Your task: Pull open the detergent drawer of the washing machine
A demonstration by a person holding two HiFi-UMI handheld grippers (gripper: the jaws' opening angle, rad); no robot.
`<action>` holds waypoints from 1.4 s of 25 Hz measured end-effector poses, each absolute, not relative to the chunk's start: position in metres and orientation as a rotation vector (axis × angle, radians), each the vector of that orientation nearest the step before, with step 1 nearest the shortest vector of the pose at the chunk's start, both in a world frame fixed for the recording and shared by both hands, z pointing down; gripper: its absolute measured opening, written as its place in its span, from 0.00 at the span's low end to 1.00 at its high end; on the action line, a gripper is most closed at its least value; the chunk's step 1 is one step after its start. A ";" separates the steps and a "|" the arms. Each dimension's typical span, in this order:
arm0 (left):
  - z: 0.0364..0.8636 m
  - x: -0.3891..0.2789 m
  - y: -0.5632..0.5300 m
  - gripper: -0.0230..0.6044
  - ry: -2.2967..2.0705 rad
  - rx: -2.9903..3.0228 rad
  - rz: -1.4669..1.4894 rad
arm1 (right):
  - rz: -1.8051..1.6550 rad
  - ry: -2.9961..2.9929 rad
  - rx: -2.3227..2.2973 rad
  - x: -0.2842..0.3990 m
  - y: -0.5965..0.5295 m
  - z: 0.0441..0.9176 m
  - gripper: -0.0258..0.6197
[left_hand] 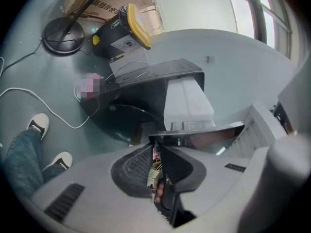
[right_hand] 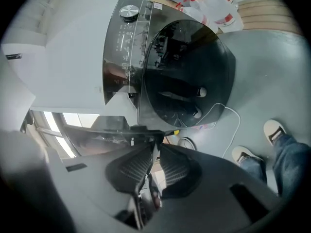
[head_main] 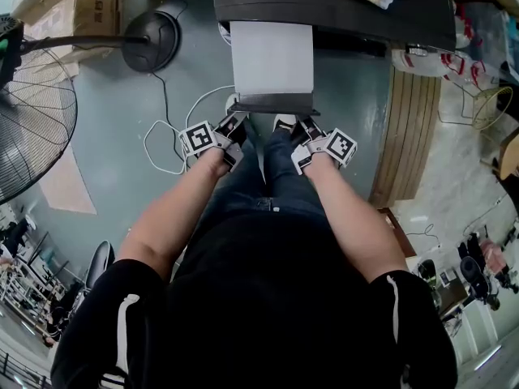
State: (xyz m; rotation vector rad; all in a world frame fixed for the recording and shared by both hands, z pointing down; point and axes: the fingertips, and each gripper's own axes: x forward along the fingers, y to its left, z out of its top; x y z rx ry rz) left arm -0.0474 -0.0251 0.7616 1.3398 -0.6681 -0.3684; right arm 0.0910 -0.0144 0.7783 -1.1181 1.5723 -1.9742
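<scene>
The washing machine [head_main: 332, 6] stands at the top of the head view, its dark round door [right_hand: 187, 72] and control knob [right_hand: 129, 11] filling the right gripper view. Its detergent drawer [head_main: 272, 55] sticks far out toward me, a white body [left_hand: 187, 101] ending in a dark front panel [head_main: 274, 104]. My left gripper [head_main: 234, 121] is shut on the panel's left end, whose edge [left_hand: 204, 130] runs across the jaw tips of the left gripper [left_hand: 158, 141]. My right gripper [head_main: 302, 126] is shut on the right end of the panel [right_hand: 104, 125], clamped at the tips of the right gripper [right_hand: 154, 141].
A standing fan [head_main: 32, 128] with its round base [head_main: 154, 39] is at the left, and a white cable [head_main: 166, 140] loops on the floor beside it. Cardboard boxes [head_main: 73, 6] sit behind. A wooden board [head_main: 409, 136] leans at the right. My shoes [left_hand: 39, 125] stand below the drawer.
</scene>
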 end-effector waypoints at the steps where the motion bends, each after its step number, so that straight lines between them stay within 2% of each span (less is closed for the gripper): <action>1: 0.762 -0.047 -0.022 0.13 -0.668 1.337 -0.367 | -1.981 1.576 -1.122 0.092 -0.010 0.780 0.14; 15: 0.765 -0.045 -0.008 0.13 -0.657 1.351 -0.355 | -1.987 1.580 -1.147 0.095 0.002 0.782 0.14; 20: 0.791 -0.065 -0.005 0.13 -0.779 1.451 -0.142 | -1.994 1.589 -1.163 0.095 0.001 0.789 0.14; 24: 0.781 -0.052 -0.010 0.13 -0.716 1.406 -0.254 | -1.998 1.620 -1.166 0.096 0.000 0.791 0.14; 28: 0.787 -0.059 -0.006 0.14 -0.750 1.428 -0.179 | -2.002 1.625 -1.178 0.094 0.001 0.790 0.14; 33: 0.784 -0.057 -0.005 0.17 -0.742 1.419 -0.168 | -2.037 1.652 -1.191 0.096 0.004 0.793 0.23; 35: 0.785 -0.058 -0.004 0.17 -0.742 1.426 -0.147 | -2.051 1.705 -1.189 0.097 0.005 0.792 0.23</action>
